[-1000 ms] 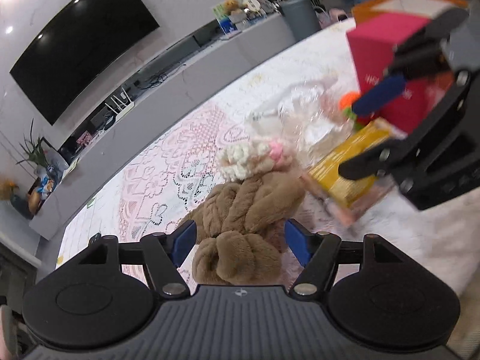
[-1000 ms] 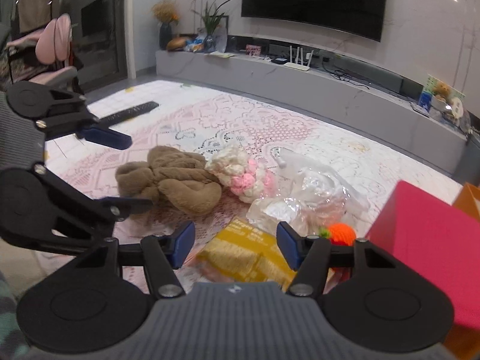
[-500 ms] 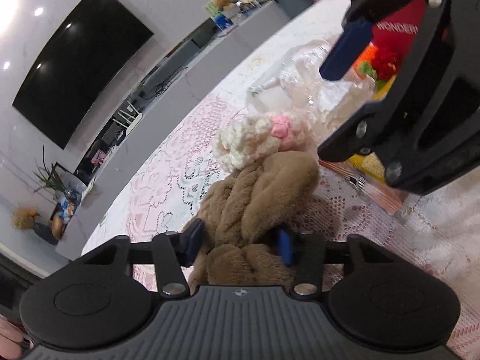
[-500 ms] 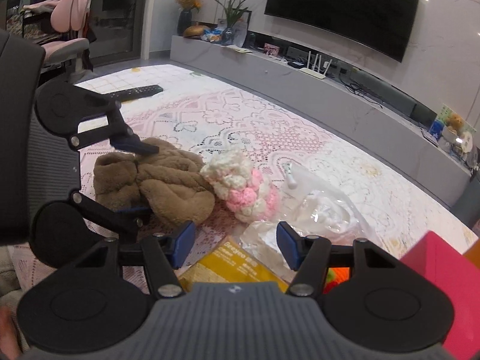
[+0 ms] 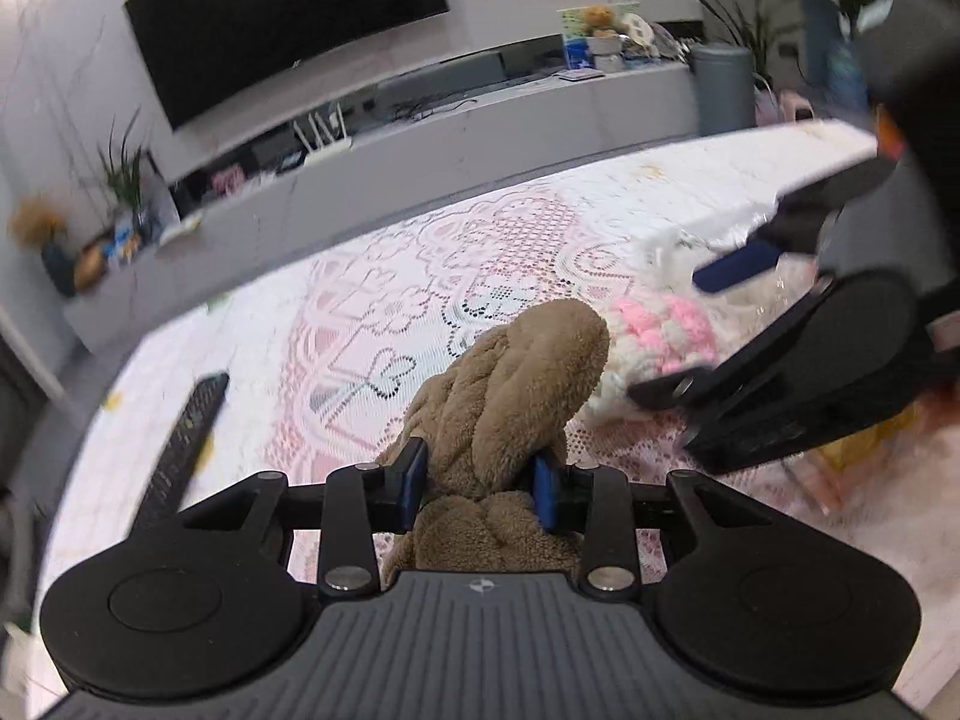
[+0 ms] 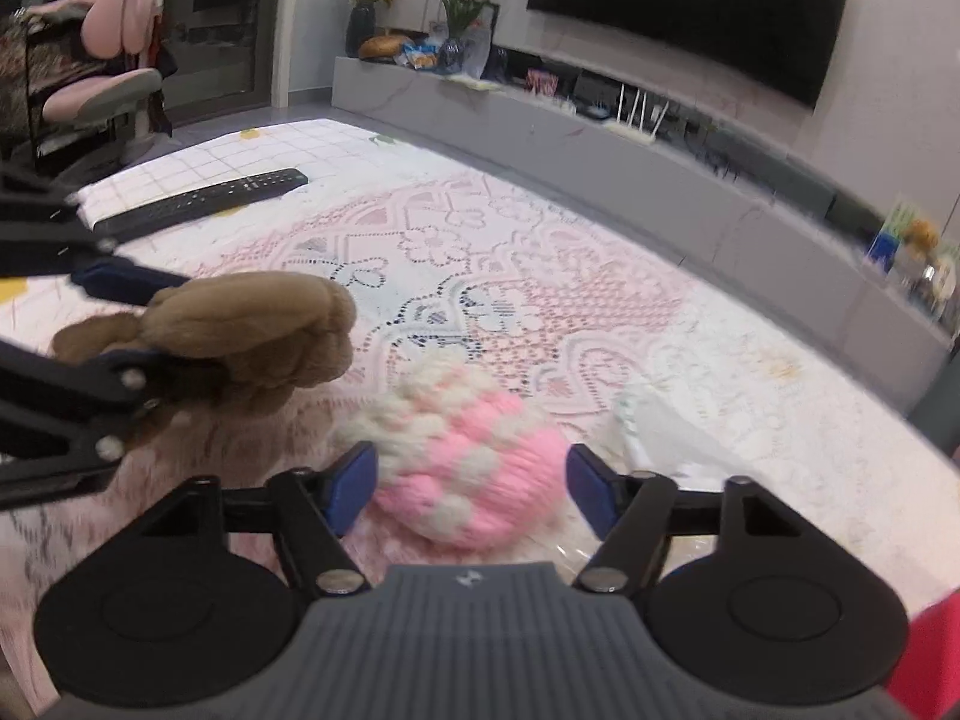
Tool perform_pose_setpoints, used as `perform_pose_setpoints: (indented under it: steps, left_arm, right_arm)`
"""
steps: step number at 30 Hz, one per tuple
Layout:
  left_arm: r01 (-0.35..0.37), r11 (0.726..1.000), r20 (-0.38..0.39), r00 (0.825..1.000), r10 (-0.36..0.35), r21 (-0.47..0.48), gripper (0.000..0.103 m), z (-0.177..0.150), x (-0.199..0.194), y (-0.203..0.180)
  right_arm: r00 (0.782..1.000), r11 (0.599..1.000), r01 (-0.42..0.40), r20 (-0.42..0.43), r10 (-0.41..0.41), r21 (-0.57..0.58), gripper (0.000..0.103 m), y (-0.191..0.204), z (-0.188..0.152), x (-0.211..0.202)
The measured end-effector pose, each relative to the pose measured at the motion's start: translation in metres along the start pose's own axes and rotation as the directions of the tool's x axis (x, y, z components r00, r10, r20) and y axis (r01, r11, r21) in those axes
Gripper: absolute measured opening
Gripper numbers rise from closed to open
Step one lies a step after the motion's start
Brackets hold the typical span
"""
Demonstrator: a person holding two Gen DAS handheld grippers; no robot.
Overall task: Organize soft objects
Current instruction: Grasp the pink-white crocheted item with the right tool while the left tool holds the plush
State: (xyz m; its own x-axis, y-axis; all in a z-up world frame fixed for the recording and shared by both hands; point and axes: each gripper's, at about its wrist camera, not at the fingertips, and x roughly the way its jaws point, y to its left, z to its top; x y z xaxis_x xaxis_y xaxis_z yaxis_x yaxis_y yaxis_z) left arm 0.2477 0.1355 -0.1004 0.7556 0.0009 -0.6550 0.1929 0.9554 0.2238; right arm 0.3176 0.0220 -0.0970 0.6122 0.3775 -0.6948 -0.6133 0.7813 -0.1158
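While the brown plush item (image 5: 510, 396) is pinched between the blue pads of the left gripper (image 5: 480, 483), its free end is seen standing up and forward above the lace tablecloth (image 5: 372, 324). The jaws of that gripper are closing, and the pads are already pressed into the fleece on both sides. In the right wrist view the same plush (image 6: 252, 336) is seen at the left, held clear of the cloth by the left gripper's fingers (image 6: 129, 282).

Just beside it, the pink-and-white knitted item (image 6: 474, 474) is found resting on the tablecloth (image 6: 540, 312), between the pads of the right gripper (image 6: 471, 489). The jaws of that gripper are opening, and a gap is left on each side, so the knit is not gripped. From the left wrist view the knit (image 5: 666, 330) is partly covered by the right gripper (image 5: 690, 336).

Crumpled clear plastic wrap (image 6: 672, 426) is seen touching the right side of the knit. A black remote control (image 6: 204, 204) lies well apart, near the far left edge of the table. Beyond the table, a long grey media console (image 6: 600, 138) and a wall-mounted television (image 6: 690, 6) are visible.
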Motion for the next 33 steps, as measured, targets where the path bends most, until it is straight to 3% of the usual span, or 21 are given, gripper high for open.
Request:
perform_pose_setpoints:
  steps: [4,8,10,15,18,27,33]
  left_arm:
    - [0.021,0.999,0.008,1.000,-0.021,-0.045,0.040,0.002,-0.002,0.010]
    - [0.027,0.998,0.005,1.000,-0.026,-0.064,0.040,-0.001,0.000,0.012]
    - [0.030,0.997,0.005,1.000,-0.030,-0.075,0.040,-0.002,0.000,0.012]
    - [0.022,0.996,0.004,1.000,-0.022,-0.083,0.040,-0.001,-0.004,0.013]
    - [-0.004,0.995,0.003,1.000,0.004,-0.098,0.040,0.002,-0.010,0.015]
    - [-0.039,0.993,0.007,0.999,0.040,-0.114,0.040,0.015,-0.051,0.017]
    - [-0.013,0.993,0.026,1.000,0.016,-0.115,0.040,0.024,-0.092,0.005]
  right_arm:
    - [0.999,0.998,-0.005,-0.036,0.008,0.070,0.086,-0.005,0.006,0.019]
    - [0.996,0.997,-0.029,-0.077,0.035,0.078,0.086,-0.005,0.005,0.030]
    - [0.993,0.998,-0.029,-0.110,0.036,0.058,0.075,-0.001,0.001,0.036]
    - [0.996,1.000,-0.018,-0.090,0.019,0.015,0.046,0.004,-0.004,0.030]
    - [0.997,0.999,-0.041,-0.067,0.041,0.004,0.037,0.008,0.001,0.020]
    - [0.996,0.996,-0.088,0.003,0.089,-0.029,0.032,0.024,0.015,-0.046]
    - [0.997,0.997,-0.074,0.009,0.074,-0.009,0.032,0.022,0.012,-0.101]
